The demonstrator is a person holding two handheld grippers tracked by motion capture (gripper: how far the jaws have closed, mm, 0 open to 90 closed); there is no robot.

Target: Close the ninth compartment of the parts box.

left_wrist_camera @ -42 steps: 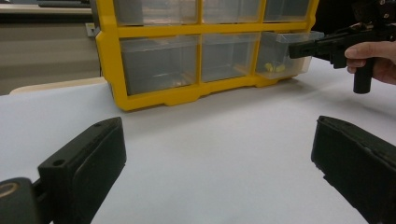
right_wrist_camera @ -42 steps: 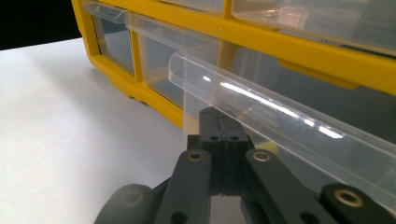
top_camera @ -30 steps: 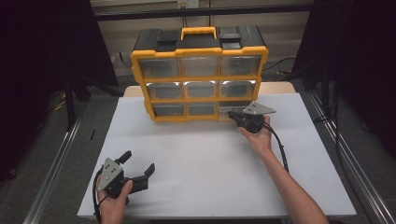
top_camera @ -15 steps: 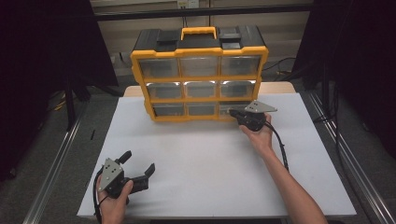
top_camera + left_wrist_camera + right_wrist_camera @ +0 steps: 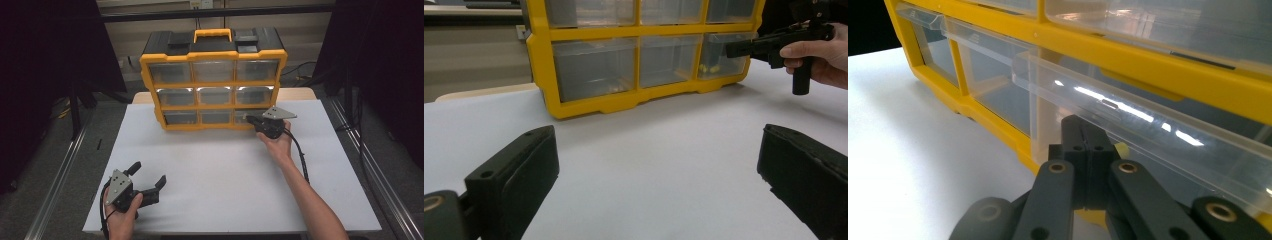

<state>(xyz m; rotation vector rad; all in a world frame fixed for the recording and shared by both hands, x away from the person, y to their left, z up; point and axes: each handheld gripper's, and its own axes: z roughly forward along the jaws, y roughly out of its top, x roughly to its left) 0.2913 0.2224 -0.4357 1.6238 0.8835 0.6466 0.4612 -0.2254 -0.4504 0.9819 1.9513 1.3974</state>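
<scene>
My right gripper (image 5: 1086, 145) has its 2 jaws pressed together with nothing between them, their tips against the clear front of the bottom right drawer (image 5: 1128, 135) of the yellow organizer (image 5: 213, 80). That cabinet of 9 drawers stands upright at the far edge of the white table (image 5: 225, 170). My left gripper (image 5: 148, 181) sits well in front of the organizer, at the near left corner, jaws wide apart over bare tabletop.
</scene>
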